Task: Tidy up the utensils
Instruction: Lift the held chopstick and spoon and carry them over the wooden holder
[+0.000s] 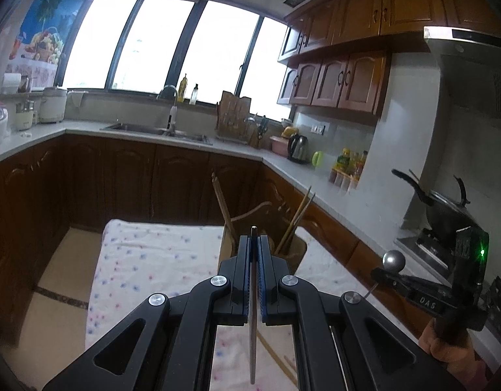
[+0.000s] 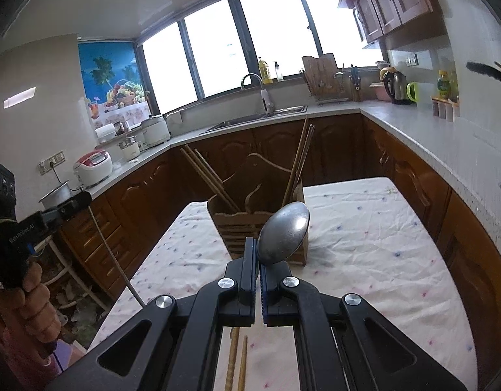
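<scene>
Both grippers loaded, wooden holder partly filled

Several brown wooden chopsticks [image 2: 214,181] already lean in the outer compartments of the slotted wooden utensil holder [image 2: 250,224], which stands on the white cloth-covered table with small coloured dots [image 2: 374,241]; a few more wooden sticks [image 2: 242,361] lie on the cloth below the grippers, so the sorting looks only partly done. The left gripper [image 1: 255,244] is clamped on a thin grey metal utensil [image 1: 253,309] seen edge-on, its tip poking just past the fingertips, with the holder right ahead. The right gripper [image 2: 257,254] is closed on the neck of a dull silver metal spoon [image 2: 283,233], whose bowl rises in front of the holder's right side.
</scene>
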### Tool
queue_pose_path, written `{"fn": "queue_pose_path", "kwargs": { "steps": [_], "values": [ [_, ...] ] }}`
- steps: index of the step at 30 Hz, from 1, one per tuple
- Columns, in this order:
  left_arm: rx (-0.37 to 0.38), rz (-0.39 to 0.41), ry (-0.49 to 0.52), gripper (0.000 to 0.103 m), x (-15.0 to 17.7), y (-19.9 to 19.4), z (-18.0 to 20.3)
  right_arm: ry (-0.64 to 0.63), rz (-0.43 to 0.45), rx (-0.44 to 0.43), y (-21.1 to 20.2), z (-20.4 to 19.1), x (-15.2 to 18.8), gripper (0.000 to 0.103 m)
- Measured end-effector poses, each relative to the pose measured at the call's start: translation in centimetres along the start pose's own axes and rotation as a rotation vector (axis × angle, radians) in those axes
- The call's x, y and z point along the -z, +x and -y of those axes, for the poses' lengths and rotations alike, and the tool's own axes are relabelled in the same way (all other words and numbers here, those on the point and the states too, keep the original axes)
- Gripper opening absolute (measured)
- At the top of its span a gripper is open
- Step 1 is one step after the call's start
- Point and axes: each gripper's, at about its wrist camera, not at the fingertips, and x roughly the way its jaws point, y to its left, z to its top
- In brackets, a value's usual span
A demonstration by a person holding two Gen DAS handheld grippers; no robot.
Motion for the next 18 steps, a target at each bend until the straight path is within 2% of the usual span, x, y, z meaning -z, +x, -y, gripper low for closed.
{"fn": "queue_pose_path", "kwargs": {
  "steps": [9, 18],
  "values": [
    [0.0, 0.095, 0.004, 0.003, -1.6, 1.2, 0.1, -0.021, 0.062, 0.034, 0.6, 1.0, -2.9, 0.002],
    [-0.005, 0.196, -0.01, 0.003, -3.6, 4.2, 0.2, -0.038, 0.132, 0.061, 2.0, 1.5, -6.7, 0.002]
  ]
}}
